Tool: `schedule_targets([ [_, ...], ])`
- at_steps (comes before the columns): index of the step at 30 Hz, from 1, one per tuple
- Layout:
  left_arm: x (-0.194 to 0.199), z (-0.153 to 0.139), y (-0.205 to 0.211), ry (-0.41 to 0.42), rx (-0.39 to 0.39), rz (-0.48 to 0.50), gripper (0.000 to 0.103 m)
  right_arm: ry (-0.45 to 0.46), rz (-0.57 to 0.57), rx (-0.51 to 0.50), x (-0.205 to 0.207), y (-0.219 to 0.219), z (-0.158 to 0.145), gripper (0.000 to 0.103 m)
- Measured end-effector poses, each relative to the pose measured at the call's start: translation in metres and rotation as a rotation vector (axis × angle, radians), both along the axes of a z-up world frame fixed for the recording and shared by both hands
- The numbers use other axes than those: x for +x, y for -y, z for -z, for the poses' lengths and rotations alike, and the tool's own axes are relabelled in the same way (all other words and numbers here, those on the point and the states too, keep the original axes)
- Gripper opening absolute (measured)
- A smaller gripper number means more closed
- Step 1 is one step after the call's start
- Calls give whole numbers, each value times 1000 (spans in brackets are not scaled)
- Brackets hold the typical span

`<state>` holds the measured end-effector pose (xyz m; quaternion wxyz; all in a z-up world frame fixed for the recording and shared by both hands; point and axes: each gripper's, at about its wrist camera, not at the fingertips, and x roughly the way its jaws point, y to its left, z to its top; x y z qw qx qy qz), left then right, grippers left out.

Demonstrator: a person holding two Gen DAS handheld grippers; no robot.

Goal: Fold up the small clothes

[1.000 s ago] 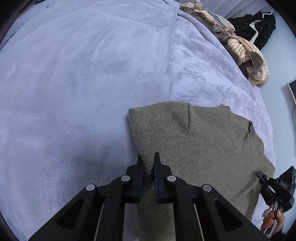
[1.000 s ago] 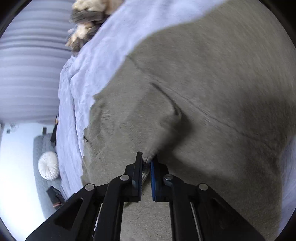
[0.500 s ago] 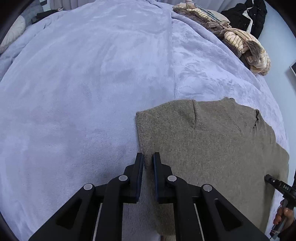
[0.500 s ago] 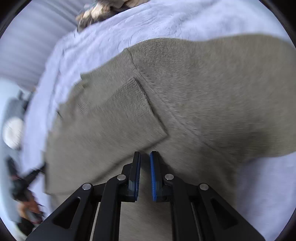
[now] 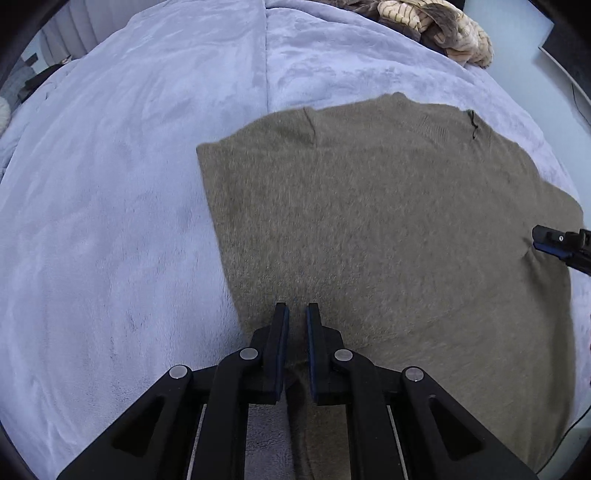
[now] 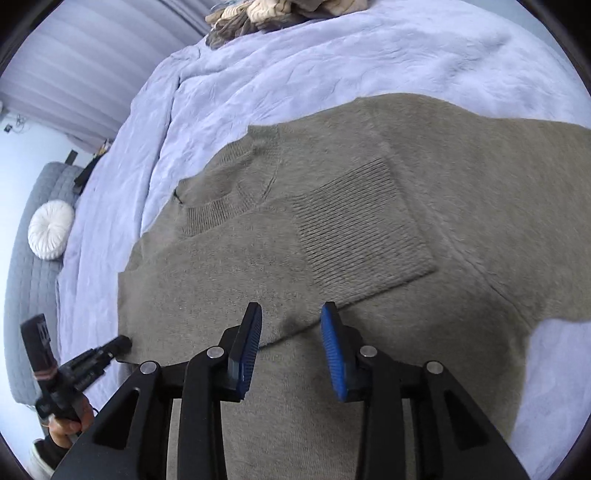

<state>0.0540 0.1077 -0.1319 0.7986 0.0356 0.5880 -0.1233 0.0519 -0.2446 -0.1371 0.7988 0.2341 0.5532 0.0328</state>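
An olive-brown knit sweater (image 5: 388, 229) lies flat on a lavender blanket (image 5: 110, 184). My left gripper (image 5: 296, 314) hovers low over the sweater's near left part, jaws nearly closed with a narrow gap, and I cannot see cloth between them. In the right wrist view the sweater (image 6: 369, 229) shows a ribbed sleeve cuff (image 6: 362, 229) folded onto the body. My right gripper (image 6: 291, 317) is open and empty just above the cloth below the cuff. The left gripper (image 6: 110, 350) shows at the sweater's far edge there.
A pile of striped and beige clothes (image 5: 436, 26) lies at the bed's far right edge. A grey sofa with a white round cushion (image 6: 51, 229) stands beyond the bed. The blanket spreads wide to the left of the sweater.
My right gripper has let go of the sleeve and opened; the cuff now lies on the sweater's body. My left gripper has moved right, over the sweater.
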Motion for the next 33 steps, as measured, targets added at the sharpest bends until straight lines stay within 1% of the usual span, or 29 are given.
schedule_targets([
  [1,-3,2,-3,4,-13,-7,11,-29,11,-9,-1,1,5,37],
  [2,-4,2,-5,6,-26,-16,11,-44,32,3,-5,5,9,37],
  [4,-2,2,-7,-2,-39,-30,11,-29,89,23,-16,17,7,38],
  [6,-2,3,-6,-1,-37,-30,11,-19,149,31,-20,30,8,41],
  [7,-2,3,-6,2,-33,-27,11,-20,197,58,-22,41,9,41],
  [10,-1,3,-6,4,-33,-35,11,-20,286,160,-11,62,17,41],
  [11,0,3,-6,1,-36,-40,11,-14,296,174,-8,66,18,40],
  [12,-1,3,-6,-1,-38,-43,11,-12,301,183,-5,69,18,36],
  [13,0,3,-7,-2,-39,-45,11,-12,305,187,-1,69,18,9],
  [14,0,3,-7,-3,-40,-45,11,-12,304,185,0,68,16,7],
  [15,-1,3,-7,-2,-40,-44,11,-10,301,173,-1,67,14,7],
  [17,0,3,-7,0,-39,-44,11,-39,286,107,-5,62,15,7],
  [18,0,3,-7,0,-39,-45,11,-60,284,94,-9,61,20,7],
  [20,0,2,-9,-2,-42,-50,11,-69,291,104,-19,66,23,7],
  [22,0,2,-9,-2,-44,-53,11,-63,284,97,-23,67,19,7],
  [25,0,3,-9,-5,-44,-55,11,-88,292,21,-29,71,9,7],
  [27,0,3,-8,-6,-40,-59,11,-67,297,-5,-30,70,-2,10],
  [28,0,3,-8,-7,-37,-62,11,-42,283,-22,-30,68,-9,12],
  [30,1,3,-6,-8,-27,-64,11,6,223,-55,-29,65,-17,12],
  [31,1,3,-5,-8,-21,-65,11,16,179,-81,-19,57,-20,12],
  [33,1,2,-3,-9,-13,-69,11,19,133,-104,-6,46,-19,12],
])
